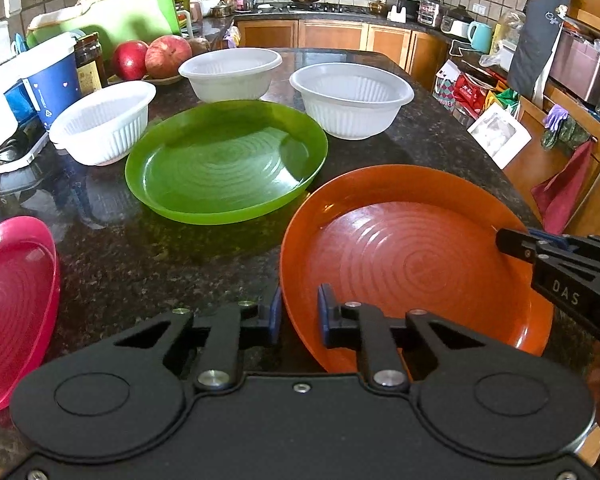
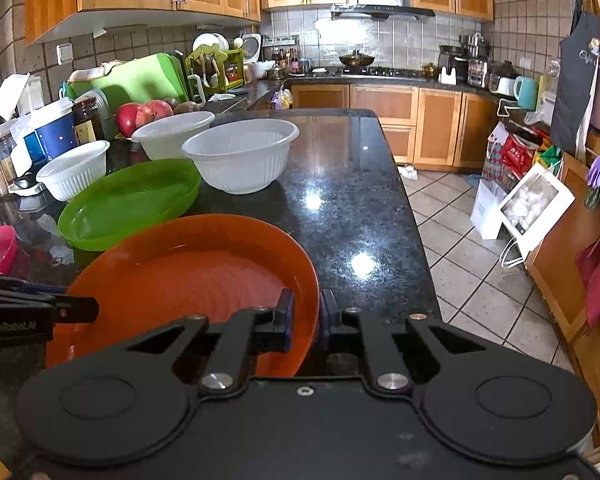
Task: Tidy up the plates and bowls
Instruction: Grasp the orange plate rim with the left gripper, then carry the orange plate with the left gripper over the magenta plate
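Note:
An orange plate (image 1: 412, 256) sits near the counter's front edge, held at both sides. My left gripper (image 1: 299, 314) is shut on its left rim. My right gripper (image 2: 305, 320) is shut on its right rim (image 2: 310, 300) and also shows at the right of the left wrist view (image 1: 512, 242). A green plate (image 1: 224, 164) lies behind it, and a pink plate (image 1: 16, 304) lies at the far left. Three white ribbed bowls stand behind: left (image 1: 104, 120), middle (image 1: 230, 72), right (image 1: 350, 98).
The dark granite counter (image 2: 340, 200) ends at the right above a tiled floor (image 2: 480, 272). Pomegranates (image 1: 148, 58), jars, a blue-and-white tub (image 1: 50, 80) and a green cutting board (image 1: 116, 20) crowd the back left. Bags and a white box (image 2: 532, 204) stand by the right cabinets.

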`<action>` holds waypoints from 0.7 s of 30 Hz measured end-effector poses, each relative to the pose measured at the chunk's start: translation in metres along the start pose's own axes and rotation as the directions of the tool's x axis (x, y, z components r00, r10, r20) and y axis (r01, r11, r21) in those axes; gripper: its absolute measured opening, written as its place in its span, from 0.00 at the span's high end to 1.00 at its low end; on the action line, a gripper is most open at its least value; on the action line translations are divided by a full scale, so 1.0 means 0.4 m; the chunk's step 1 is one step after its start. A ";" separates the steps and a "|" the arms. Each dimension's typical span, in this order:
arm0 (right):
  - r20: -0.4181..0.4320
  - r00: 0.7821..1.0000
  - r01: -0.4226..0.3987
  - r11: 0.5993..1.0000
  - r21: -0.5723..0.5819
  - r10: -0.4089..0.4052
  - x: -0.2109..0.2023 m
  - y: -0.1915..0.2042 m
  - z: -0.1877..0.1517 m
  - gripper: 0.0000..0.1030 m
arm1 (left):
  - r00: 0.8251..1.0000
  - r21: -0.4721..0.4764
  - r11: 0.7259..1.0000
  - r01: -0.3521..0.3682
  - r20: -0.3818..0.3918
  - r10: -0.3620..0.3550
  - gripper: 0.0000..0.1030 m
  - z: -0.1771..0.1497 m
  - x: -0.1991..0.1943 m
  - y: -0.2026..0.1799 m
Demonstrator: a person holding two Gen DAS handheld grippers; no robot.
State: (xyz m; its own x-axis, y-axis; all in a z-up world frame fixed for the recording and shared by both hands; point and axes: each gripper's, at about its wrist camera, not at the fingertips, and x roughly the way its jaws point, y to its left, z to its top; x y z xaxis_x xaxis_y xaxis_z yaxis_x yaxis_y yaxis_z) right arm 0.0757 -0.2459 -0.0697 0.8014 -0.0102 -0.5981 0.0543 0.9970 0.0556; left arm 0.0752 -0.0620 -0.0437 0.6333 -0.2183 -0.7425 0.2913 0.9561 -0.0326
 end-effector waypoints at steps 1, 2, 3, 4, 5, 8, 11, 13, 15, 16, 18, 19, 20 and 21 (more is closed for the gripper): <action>0.004 1.000 0.004 1.000 0.000 -0.004 -0.004 0.002 0.000 0.85 | 1.000 -0.001 1.000 0.004 -0.002 -0.004 0.77 -0.001 -0.001 0.003; 0.008 1.000 0.008 1.000 -0.001 -0.008 -0.007 0.003 -0.002 0.85 | 1.000 -0.001 1.000 0.005 -0.001 -0.005 0.78 -0.002 -0.003 0.005; 0.010 1.000 0.011 1.000 -0.002 -0.011 -0.009 0.005 -0.002 0.85 | 1.000 -0.001 1.000 0.006 0.002 -0.006 0.79 -0.003 -0.004 0.008; 0.011 1.000 0.014 1.000 -0.003 -0.014 -0.012 0.008 -0.003 0.85 | 1.000 0.000 1.000 0.007 0.004 -0.007 0.79 -0.005 -0.007 0.010; 0.012 1.000 0.016 1.000 -0.004 -0.016 -0.014 0.010 -0.004 0.85 | 1.000 0.000 1.000 0.008 0.007 -0.008 0.79 -0.007 -0.010 0.013; 0.014 1.000 0.022 1.000 -0.008 -0.022 -0.024 0.019 -0.006 0.85 | 1.000 0.000 1.000 0.015 0.015 -0.015 0.79 -0.008 -0.019 0.021; 0.020 0.999 0.029 0.999 -0.013 -0.029 -0.034 0.034 -0.004 0.85 | 0.999 -0.004 1.000 0.021 0.027 -0.020 0.79 -0.012 -0.032 0.034; 0.025 0.999 0.032 0.999 -0.017 -0.032 -0.042 0.044 -0.003 0.85 | 0.999 -0.004 1.000 0.023 0.032 -0.023 0.79 -0.014 -0.041 0.044; 0.031 0.999 0.033 0.999 -0.019 -0.033 -0.050 0.056 -0.001 0.85 | 0.999 -0.003 1.000 0.023 0.041 -0.023 0.79 -0.013 -0.050 0.056; 0.035 0.999 0.034 0.999 -0.020 -0.033 -0.054 0.064 -0.001 0.85 | 0.999 -0.001 1.000 0.023 0.046 -0.023 0.79 -0.015 -0.056 0.062; 0.040 0.999 0.036 0.999 -0.022 -0.035 -0.062 0.076 0.000 0.85 | 0.998 0.003 1.000 0.022 0.054 -0.022 0.79 -0.013 -0.064 0.074; 0.041 0.999 0.036 0.999 -0.022 -0.035 -0.065 0.085 0.001 0.85 | 0.998 0.003 1.000 0.021 0.057 -0.022 0.79 -0.013 -0.068 0.081; 0.043 0.998 0.036 0.999 -0.023 -0.035 -0.070 0.091 0.000 0.85 | 0.998 0.004 1.000 0.021 0.060 -0.021 0.79 -0.014 -0.072 0.089; 0.044 0.998 0.037 0.999 -0.024 -0.036 -0.075 0.099 0.001 0.85 | 0.998 0.005 1.000 0.021 0.062 -0.021 0.79 -0.014 -0.076 0.097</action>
State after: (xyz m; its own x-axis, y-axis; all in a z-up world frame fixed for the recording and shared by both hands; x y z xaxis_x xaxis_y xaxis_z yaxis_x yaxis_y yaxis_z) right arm 0.0540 -0.2062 -0.0491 0.8245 -0.0493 -0.5636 0.0696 0.9975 0.0147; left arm 0.0633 -0.0171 -0.0263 0.6700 -0.2504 -0.6988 0.3083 0.9502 -0.0449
